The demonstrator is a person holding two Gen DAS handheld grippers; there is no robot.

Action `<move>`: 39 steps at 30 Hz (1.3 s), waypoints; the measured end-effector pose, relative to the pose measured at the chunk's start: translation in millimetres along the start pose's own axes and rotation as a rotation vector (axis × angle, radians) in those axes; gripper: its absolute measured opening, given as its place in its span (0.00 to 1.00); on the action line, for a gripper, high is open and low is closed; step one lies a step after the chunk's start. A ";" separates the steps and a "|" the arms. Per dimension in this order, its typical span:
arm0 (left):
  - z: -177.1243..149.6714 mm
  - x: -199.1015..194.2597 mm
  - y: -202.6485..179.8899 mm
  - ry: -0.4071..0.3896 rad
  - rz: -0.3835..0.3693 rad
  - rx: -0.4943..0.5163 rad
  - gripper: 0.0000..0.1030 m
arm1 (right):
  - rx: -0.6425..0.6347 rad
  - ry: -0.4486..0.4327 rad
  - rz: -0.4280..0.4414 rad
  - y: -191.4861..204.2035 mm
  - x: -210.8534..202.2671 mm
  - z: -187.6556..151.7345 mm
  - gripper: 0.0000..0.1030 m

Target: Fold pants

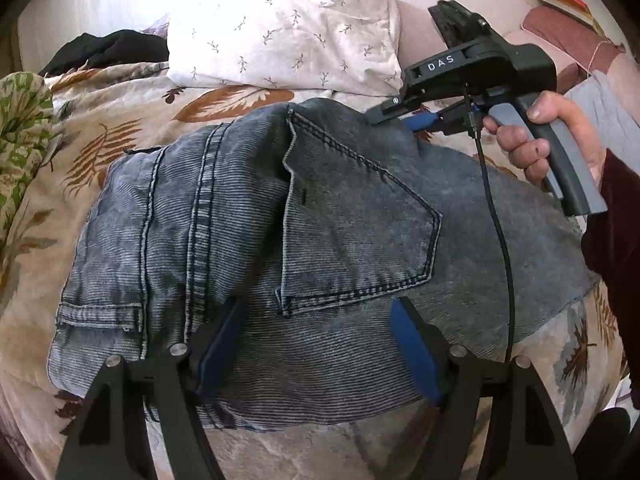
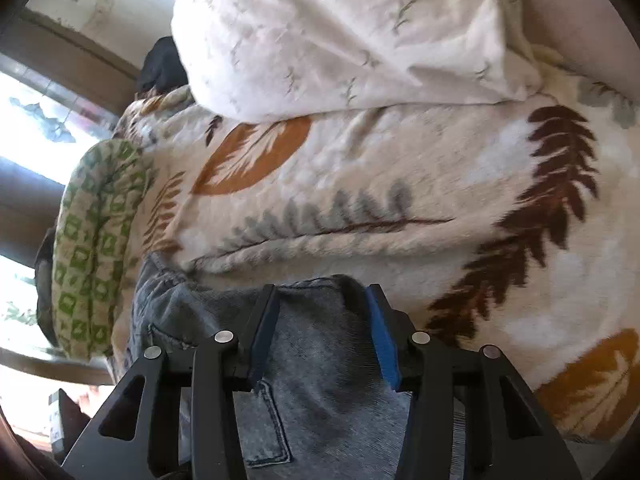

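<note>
Grey-blue corduroy pants (image 1: pixel 248 232) lie folded in a compact bundle on a leaf-print blanket (image 1: pixel 132 128), back pocket facing up. My left gripper (image 1: pixel 320 312) is open, its blue-padded fingers spread over the near edge of the bundle. My right gripper (image 2: pixel 322 296) is open over the far edge of the pants (image 2: pixel 320 360). In the left wrist view it shows at the upper right (image 1: pixel 404 118), held in a hand, its tips low over the pants' far edge.
A white patterned pillow (image 1: pixel 288 28) lies beyond the pants. A green patterned cloth (image 1: pixel 20 128) and a dark garment (image 1: pixel 108 50) are at the left. Books (image 1: pixel 564 0) lie at the far right. A window (image 2: pixel 32 128) is at the left.
</note>
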State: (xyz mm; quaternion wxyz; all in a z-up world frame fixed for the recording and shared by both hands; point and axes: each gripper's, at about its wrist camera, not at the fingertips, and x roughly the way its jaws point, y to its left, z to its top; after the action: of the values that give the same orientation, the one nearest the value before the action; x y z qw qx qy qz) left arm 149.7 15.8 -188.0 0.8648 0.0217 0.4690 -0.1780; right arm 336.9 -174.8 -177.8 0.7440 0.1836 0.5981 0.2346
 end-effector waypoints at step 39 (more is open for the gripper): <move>-13.4 -15.0 -2.6 0.000 0.078 0.079 0.75 | 0.386 -0.528 -0.034 -62.0 -207.2 -182.4 0.43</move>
State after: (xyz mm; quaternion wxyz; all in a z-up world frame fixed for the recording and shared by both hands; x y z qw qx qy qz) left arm 130.6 20.4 -182.9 0.8694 0.0743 0.4606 -0.1627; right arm 130.7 -344.9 -85.2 0.8287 0.3657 0.4210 0.0485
